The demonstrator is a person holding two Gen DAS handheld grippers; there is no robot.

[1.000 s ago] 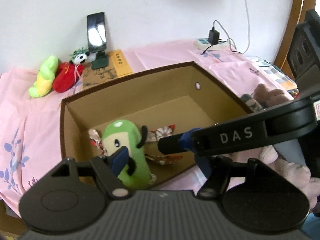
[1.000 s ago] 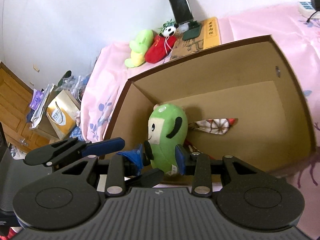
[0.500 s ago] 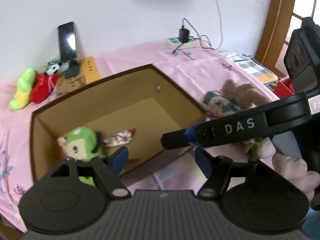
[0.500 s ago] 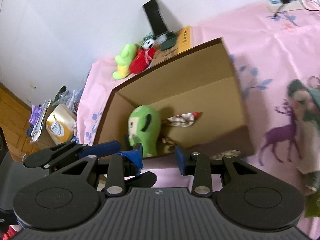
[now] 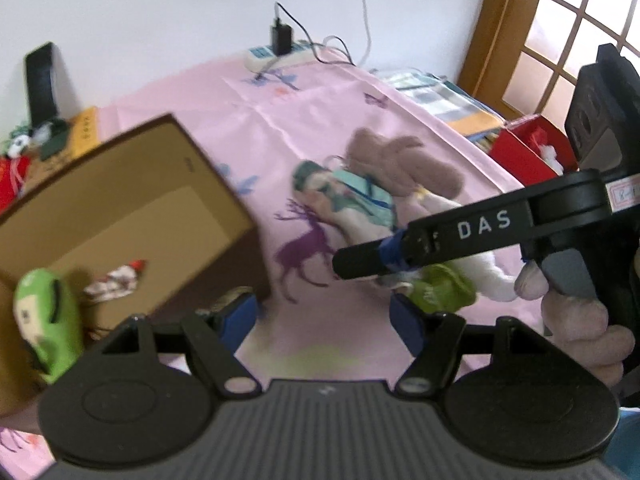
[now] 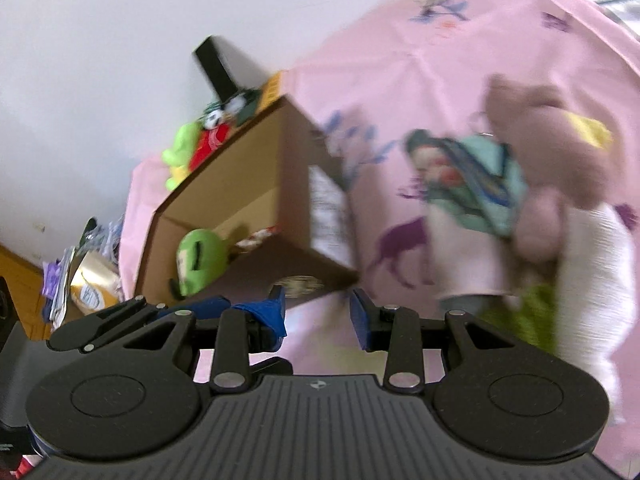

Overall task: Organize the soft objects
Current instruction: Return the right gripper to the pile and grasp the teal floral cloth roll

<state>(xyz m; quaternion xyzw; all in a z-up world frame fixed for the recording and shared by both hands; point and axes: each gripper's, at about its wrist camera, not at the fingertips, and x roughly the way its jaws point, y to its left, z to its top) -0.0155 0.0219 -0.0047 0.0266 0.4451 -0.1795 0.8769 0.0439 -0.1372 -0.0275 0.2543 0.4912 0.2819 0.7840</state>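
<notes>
A pile of soft toys lies on the pink cloth: a brown bear (image 5: 400, 164), a doll in teal (image 5: 344, 196), a white plush (image 5: 488, 272) and a green piece (image 5: 444, 292). The open cardboard box (image 5: 132, 152) to the left holds a green plush (image 5: 44, 316) and a small patterned toy (image 5: 116, 280). My left gripper (image 5: 324, 316) is open over bare cloth between box and pile. My right gripper (image 6: 318, 312) is open with nothing between its pads, near the box's corner (image 6: 340, 276); the doll (image 6: 468, 176) and bear (image 6: 552, 140) lie ahead to its right.
A power strip with a charger (image 5: 276, 54) sits by the wall. A phone on a stand (image 5: 42, 80) and green and red plushes (image 6: 180, 156) stand behind the box. A red box (image 5: 528, 152) lies beyond the cloth's right edge. Clutter (image 6: 88, 280) sits left of the bed.
Both grippers have swung right, away from the box interior and toward the toy pile. The box has slid to the left in both views. Neither gripper's jaws have changed.
</notes>
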